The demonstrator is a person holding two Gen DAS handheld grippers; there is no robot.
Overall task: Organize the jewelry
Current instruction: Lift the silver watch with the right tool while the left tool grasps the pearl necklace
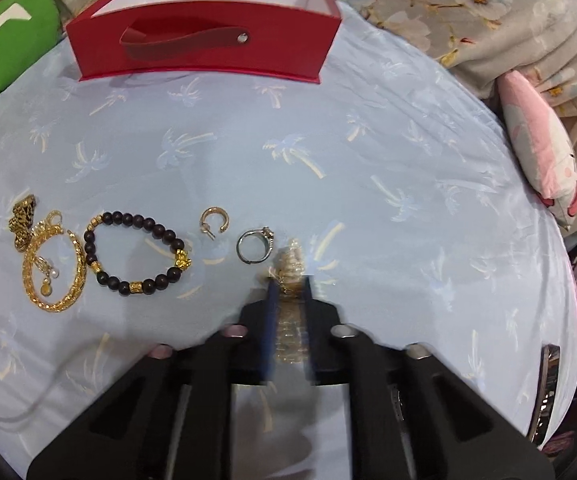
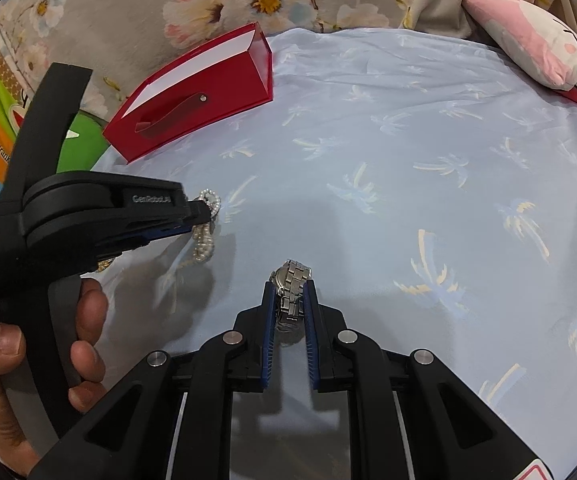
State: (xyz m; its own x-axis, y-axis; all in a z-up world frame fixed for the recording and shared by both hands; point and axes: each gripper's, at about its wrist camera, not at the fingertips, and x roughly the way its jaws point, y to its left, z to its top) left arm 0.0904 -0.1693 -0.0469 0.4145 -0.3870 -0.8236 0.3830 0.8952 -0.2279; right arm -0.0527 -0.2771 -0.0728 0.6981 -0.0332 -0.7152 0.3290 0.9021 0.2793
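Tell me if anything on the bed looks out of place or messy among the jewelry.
Mostly tidy. The one muddle is at the left end of the row: the gold chain bracelet lies tangled with a gold pendant piece and small earrings, overlapping rather than apart. The beaded bracelet, hoop and ring lie separately.

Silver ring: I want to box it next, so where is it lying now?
In the left wrist view the silver ring lies on the blue sheet, between the gold ear cuff and the left gripper.
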